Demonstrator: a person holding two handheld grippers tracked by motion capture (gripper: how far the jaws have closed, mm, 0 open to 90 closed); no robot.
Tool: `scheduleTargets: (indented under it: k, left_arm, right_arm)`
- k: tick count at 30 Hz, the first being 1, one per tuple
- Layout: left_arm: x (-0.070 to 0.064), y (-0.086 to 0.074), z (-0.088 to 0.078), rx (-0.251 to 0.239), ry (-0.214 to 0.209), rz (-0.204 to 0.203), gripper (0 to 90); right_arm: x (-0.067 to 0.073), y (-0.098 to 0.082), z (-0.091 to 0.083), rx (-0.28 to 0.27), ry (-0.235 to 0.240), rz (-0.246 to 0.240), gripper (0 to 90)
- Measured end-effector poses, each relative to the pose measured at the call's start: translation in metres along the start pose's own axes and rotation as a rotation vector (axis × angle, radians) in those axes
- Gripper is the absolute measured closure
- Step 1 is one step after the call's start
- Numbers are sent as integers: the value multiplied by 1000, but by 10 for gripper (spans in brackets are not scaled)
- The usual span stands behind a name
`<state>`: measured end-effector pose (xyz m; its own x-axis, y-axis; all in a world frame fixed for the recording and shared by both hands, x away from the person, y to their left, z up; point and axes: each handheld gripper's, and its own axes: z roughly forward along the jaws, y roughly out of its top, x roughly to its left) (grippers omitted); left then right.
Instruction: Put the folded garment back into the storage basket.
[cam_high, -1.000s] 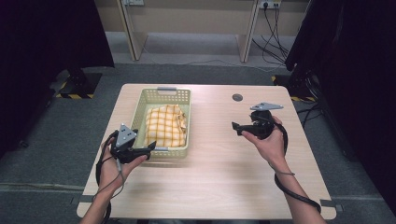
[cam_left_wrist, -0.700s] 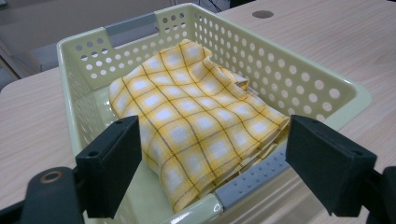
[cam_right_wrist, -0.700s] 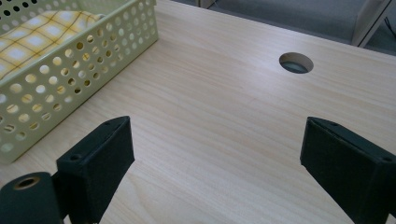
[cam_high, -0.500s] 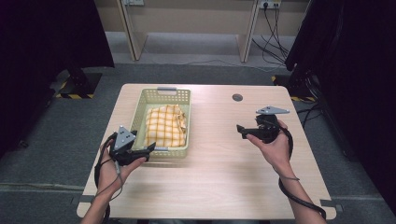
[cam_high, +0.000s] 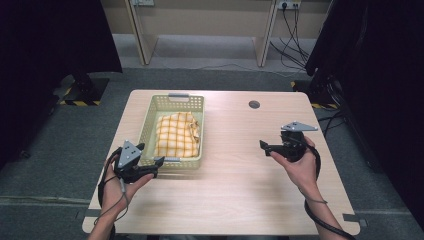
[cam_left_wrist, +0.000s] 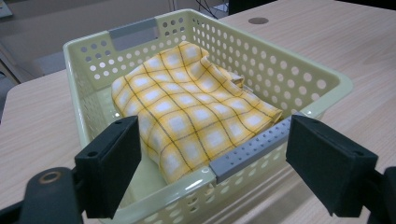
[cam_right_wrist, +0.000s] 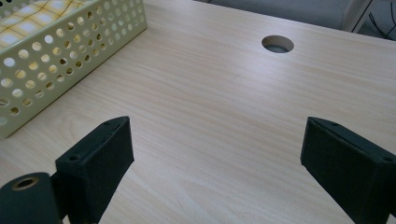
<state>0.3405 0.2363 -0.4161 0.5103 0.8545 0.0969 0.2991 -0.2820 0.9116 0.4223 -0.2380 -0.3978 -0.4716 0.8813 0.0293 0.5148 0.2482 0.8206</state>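
Left claw (cam_high: 159, 162) hovers right at the near end of the pale green basket (cam_high: 148, 121), jaws spread wide on either side of its grey handle (cam_left_wrist: 250, 149) without touching it. Inside the basket lies the yellow checked cloth (cam_high: 177, 134), loosely folded. Over on the bare worktop (cam_high: 235, 190), the right claw (cam_high: 263, 145) hangs wide open, well apart from the basket.

The yellow checked cloth (cam_left_wrist: 191, 112) hides the floor of the basket (cam_left_wrist: 327, 88) beneath it.
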Motion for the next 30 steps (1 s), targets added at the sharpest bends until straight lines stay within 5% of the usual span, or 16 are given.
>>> scheduleTargets:
  k: [30]
  left_arm:
    - [-17, -28, -14, -38, -17, 9, 174]
  right_arm:
    - [-2, -48, -28, -20, -17, 45, 99]
